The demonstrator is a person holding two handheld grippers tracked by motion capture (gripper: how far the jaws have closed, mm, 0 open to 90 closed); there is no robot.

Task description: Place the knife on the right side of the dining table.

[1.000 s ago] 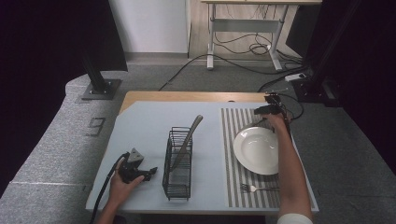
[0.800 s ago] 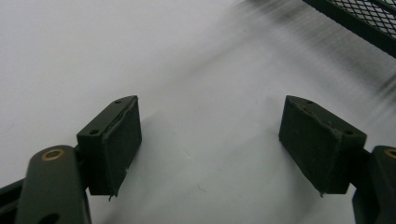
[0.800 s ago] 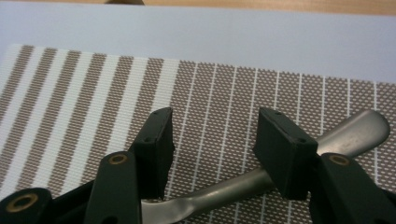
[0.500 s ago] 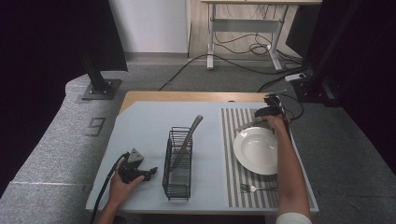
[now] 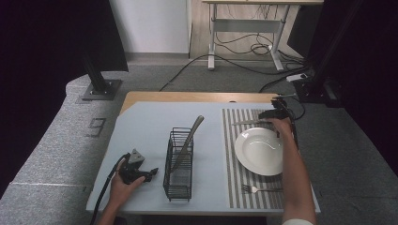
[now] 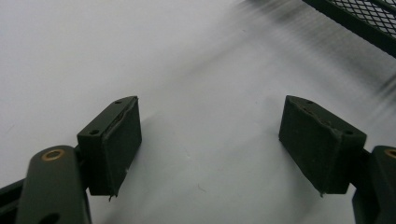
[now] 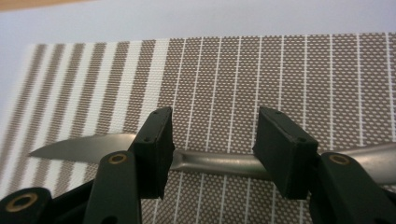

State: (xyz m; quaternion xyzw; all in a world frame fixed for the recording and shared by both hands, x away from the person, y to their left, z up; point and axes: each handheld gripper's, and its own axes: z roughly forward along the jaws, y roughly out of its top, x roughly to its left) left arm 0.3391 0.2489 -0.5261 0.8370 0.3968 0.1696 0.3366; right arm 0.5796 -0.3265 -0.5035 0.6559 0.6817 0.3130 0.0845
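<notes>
Steel knife has been laid on the far placemat; right gripper is let open around it.

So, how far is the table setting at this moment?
Looks done: plate on the striped mat, fork below it. In hand: the right gripper stands open astride a knife lying on the mat beyond the plate, apparently placing it. Probably left: the utensil in the black rack. Left gripper rests open.

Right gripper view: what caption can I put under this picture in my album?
The right gripper, jaws open, straddles a knife lying flat on a striped placemat.
</notes>
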